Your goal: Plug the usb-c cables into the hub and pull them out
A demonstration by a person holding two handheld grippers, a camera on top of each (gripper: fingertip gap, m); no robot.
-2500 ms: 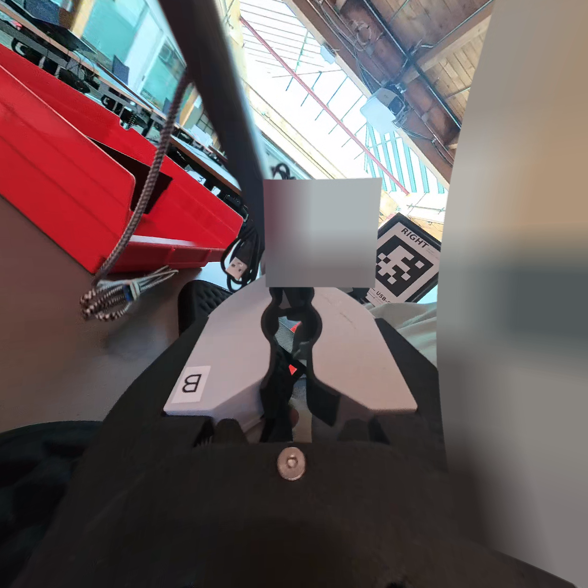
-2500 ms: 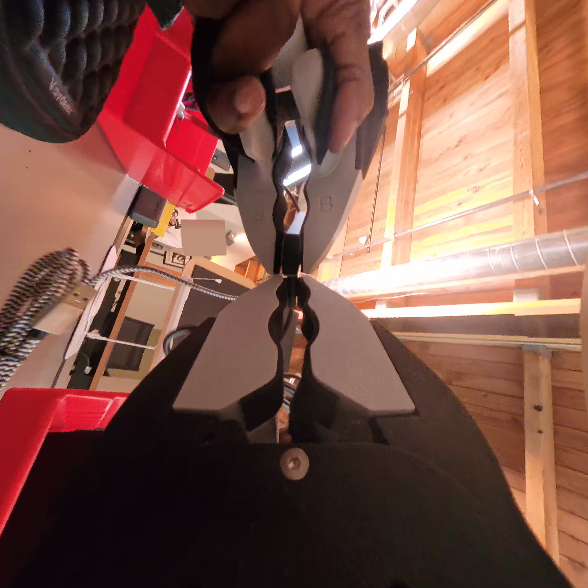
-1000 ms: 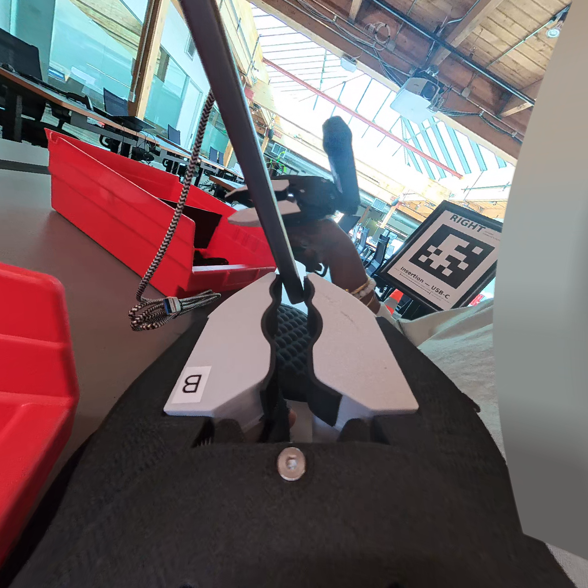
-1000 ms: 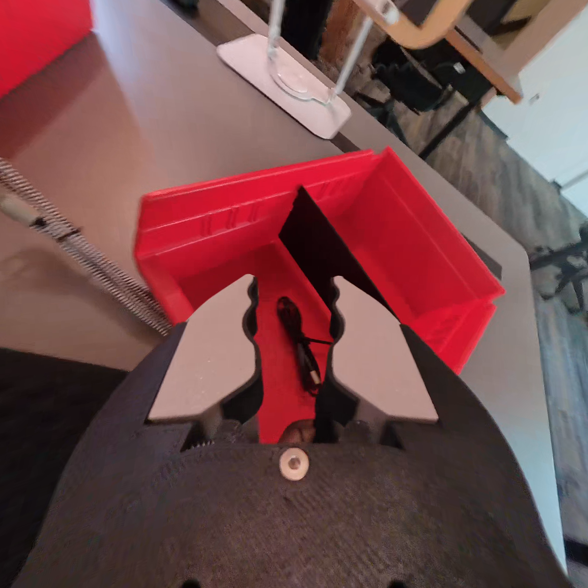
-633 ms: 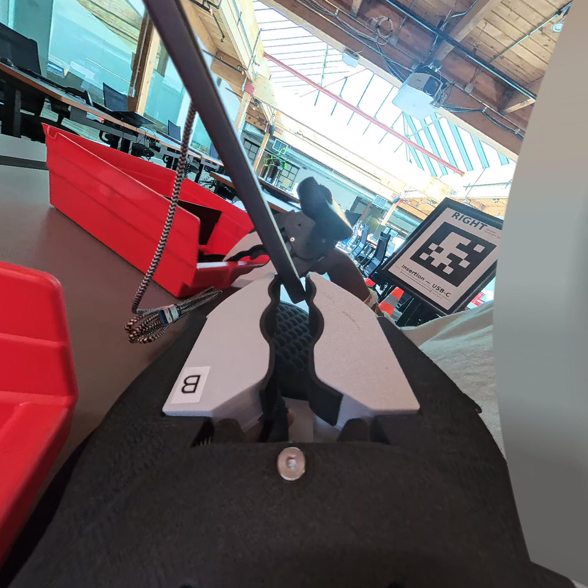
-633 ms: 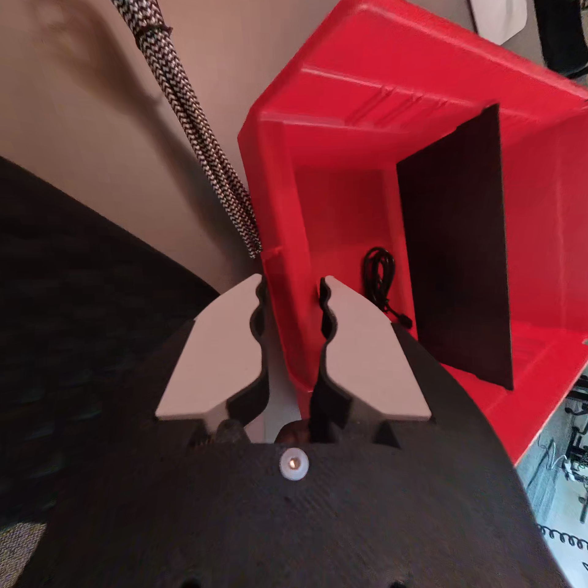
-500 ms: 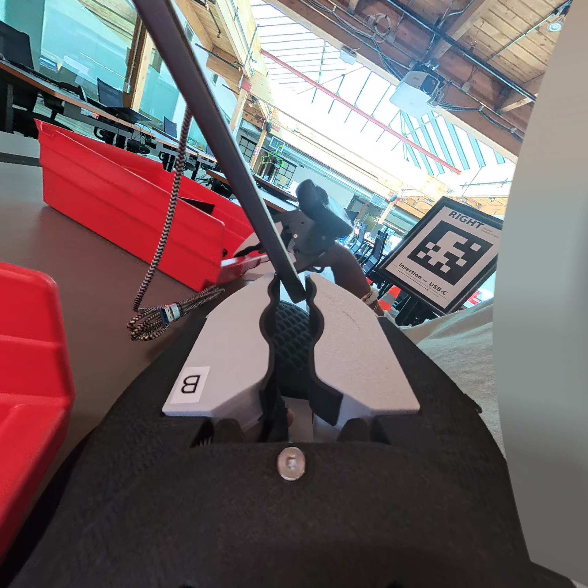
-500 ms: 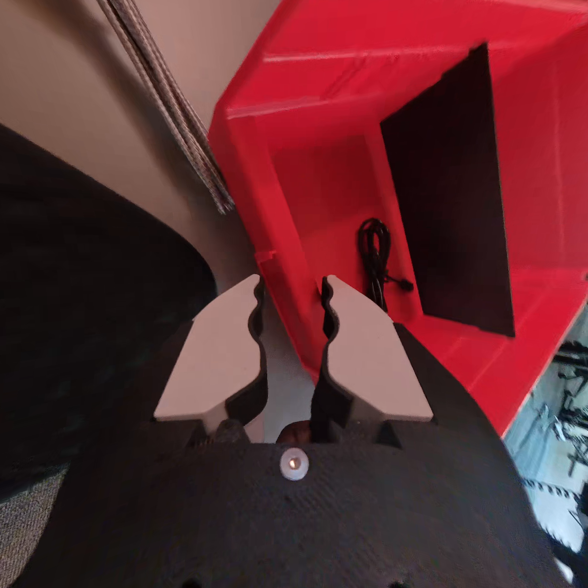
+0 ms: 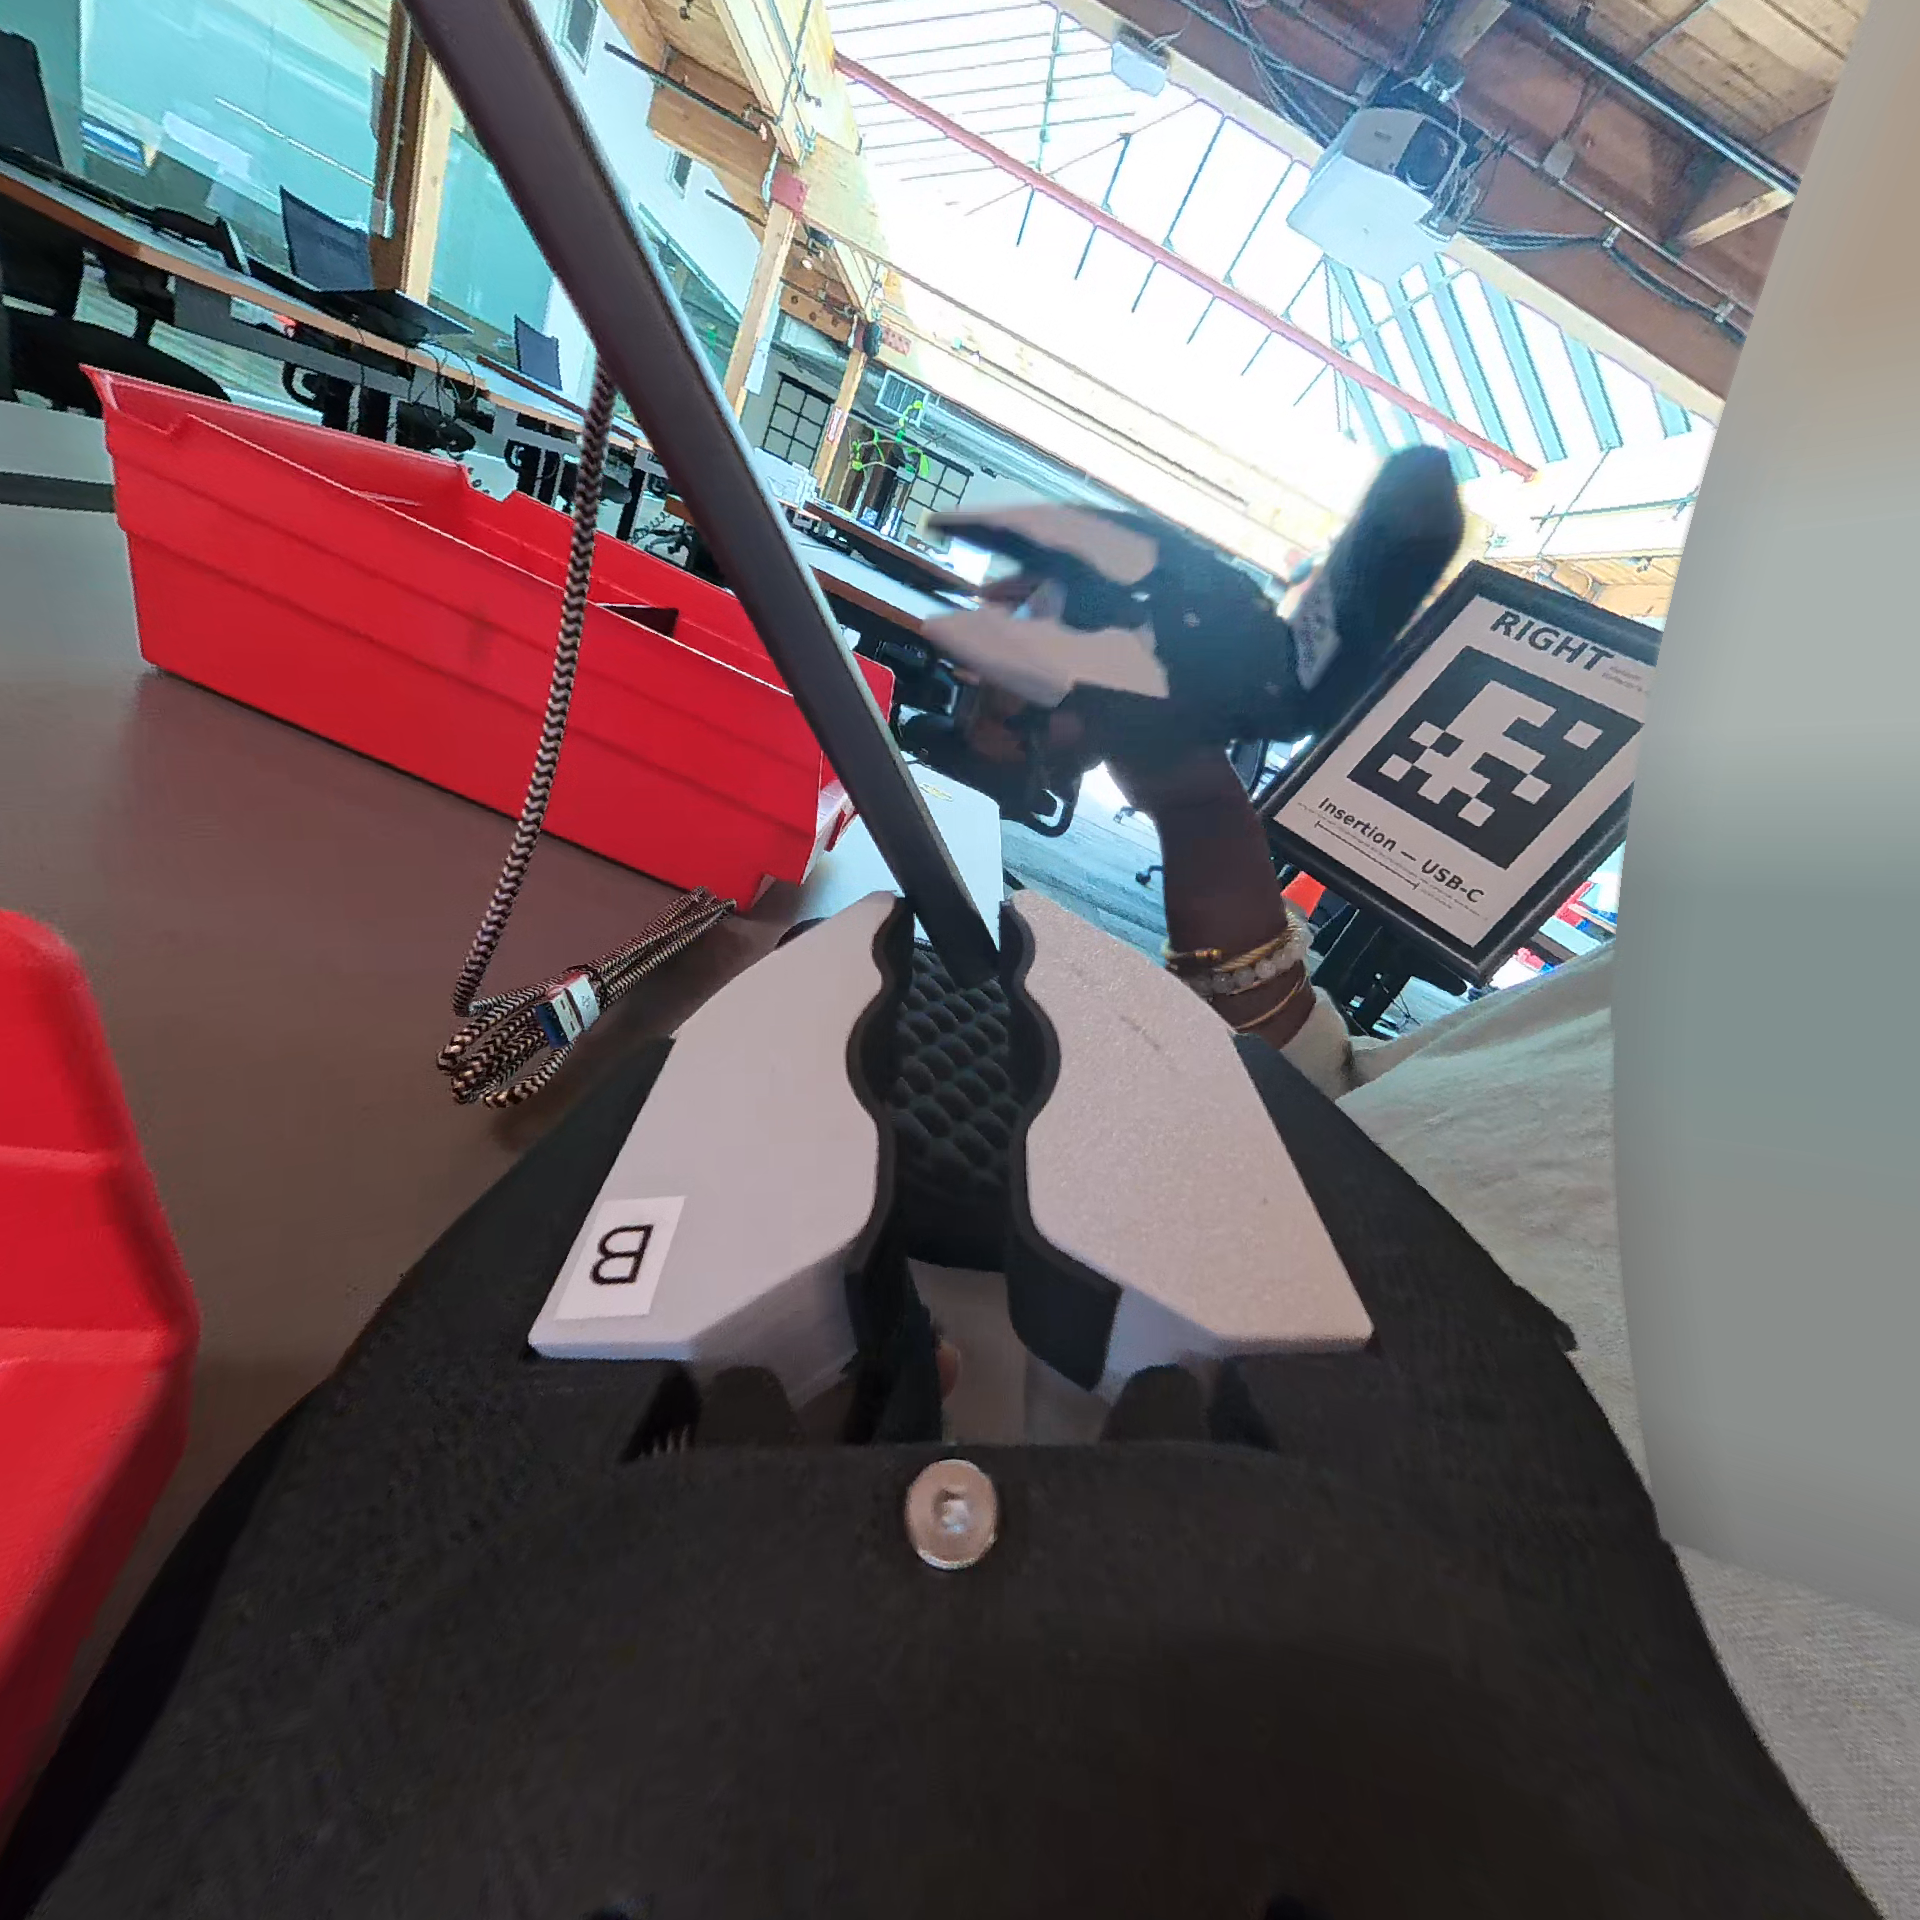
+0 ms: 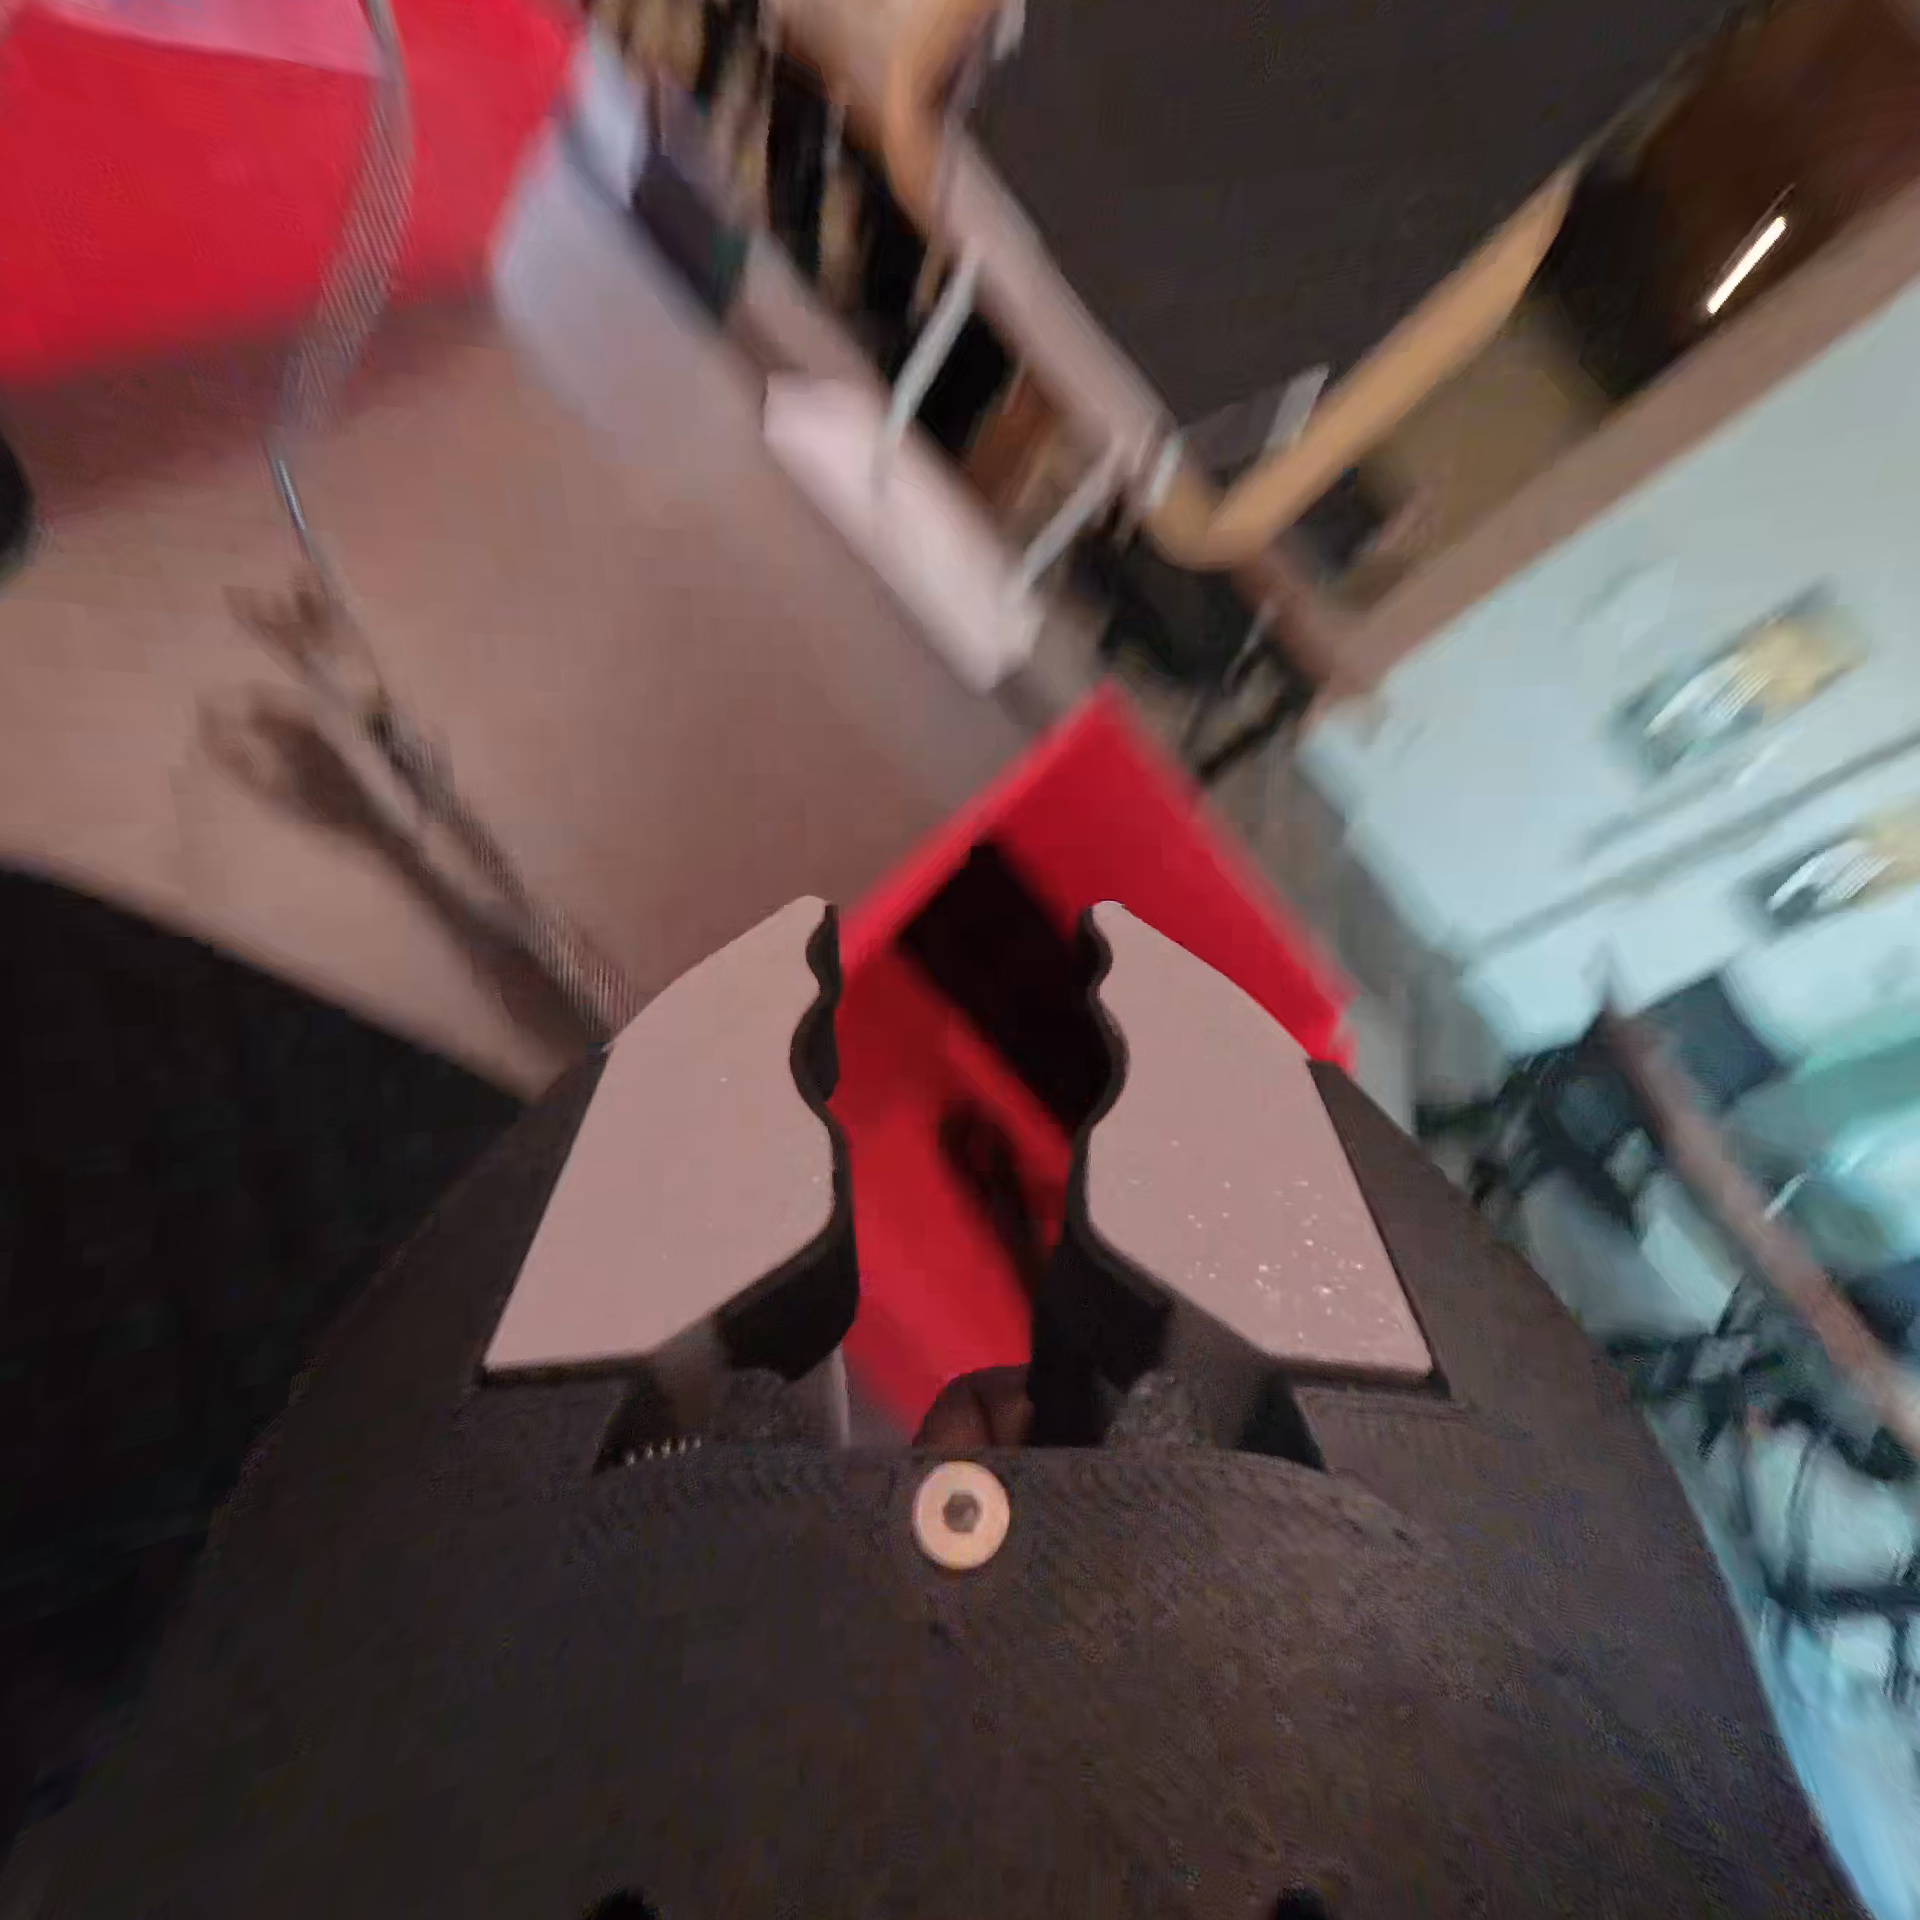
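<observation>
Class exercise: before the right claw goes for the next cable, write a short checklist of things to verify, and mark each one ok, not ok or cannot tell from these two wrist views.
1. Left claw clamped on the hub, a flat grey bar standing out slantwise from its tips: ok.
2. Right claw open and empty: ok.
3. Braided cable running up to the hub, its other plug lying on the table: ok; seating in the port: cannot tell.
4. Right claw over the red bin: ok.
5. Dark cable in that bin sharp enough to aim at: not ok, the right wrist view is motion-blurred.
6. Which hub port is free: cannot tell.
</observation>
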